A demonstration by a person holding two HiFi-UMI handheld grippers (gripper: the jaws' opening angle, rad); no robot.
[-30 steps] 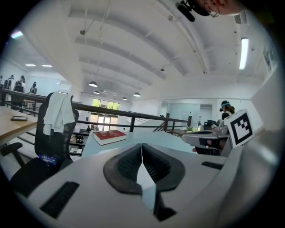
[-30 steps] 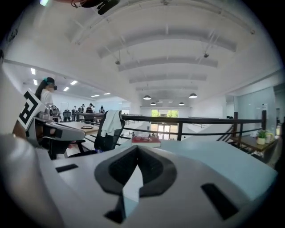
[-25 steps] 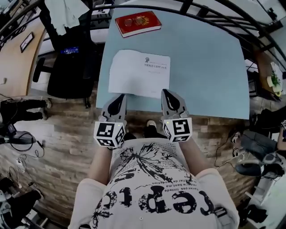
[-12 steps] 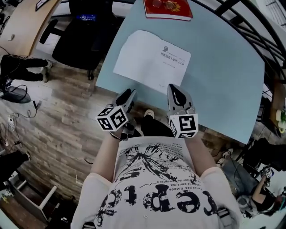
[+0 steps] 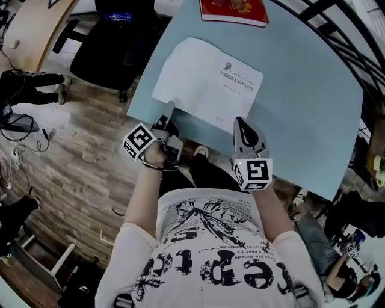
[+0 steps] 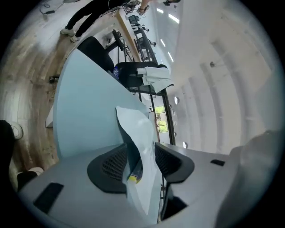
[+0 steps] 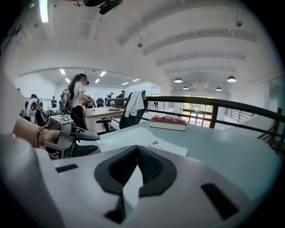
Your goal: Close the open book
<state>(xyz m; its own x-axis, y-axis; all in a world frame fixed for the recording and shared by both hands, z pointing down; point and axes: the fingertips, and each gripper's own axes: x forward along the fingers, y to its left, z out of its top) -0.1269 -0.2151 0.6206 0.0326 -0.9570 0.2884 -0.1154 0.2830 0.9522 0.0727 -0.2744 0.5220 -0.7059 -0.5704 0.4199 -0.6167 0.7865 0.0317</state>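
Observation:
The open book [image 5: 207, 84] lies flat with white pages up on the pale blue table [image 5: 301, 102]. My left gripper [image 5: 165, 118] is rolled onto its side at the book's near left corner. Its jaws are opening, and in the left gripper view a pale sheet edge of the book [image 6: 138, 133] stands between them without either pad pressing on it [image 6: 140, 162]. My right gripper [image 5: 241, 124] hovers at the table's near edge by the book's near right corner, jaws shut on nothing [image 7: 136, 153]. From the right gripper view the book [image 7: 147, 144] lies just ahead and the left gripper [image 7: 84, 141] is at the left.
A red closed book [image 5: 234, 11] lies at the table's far edge, beyond the open one [image 7: 168, 122]. A black office chair [image 5: 114, 42] stands left of the table over wooden floor. A dark railing runs behind the table. A person [image 7: 78, 100] stands far off among desks.
My left gripper has rolled onto its side, dropped to the book's near left corner and opened its jaws. The right gripper has sunk a little toward the table edge.

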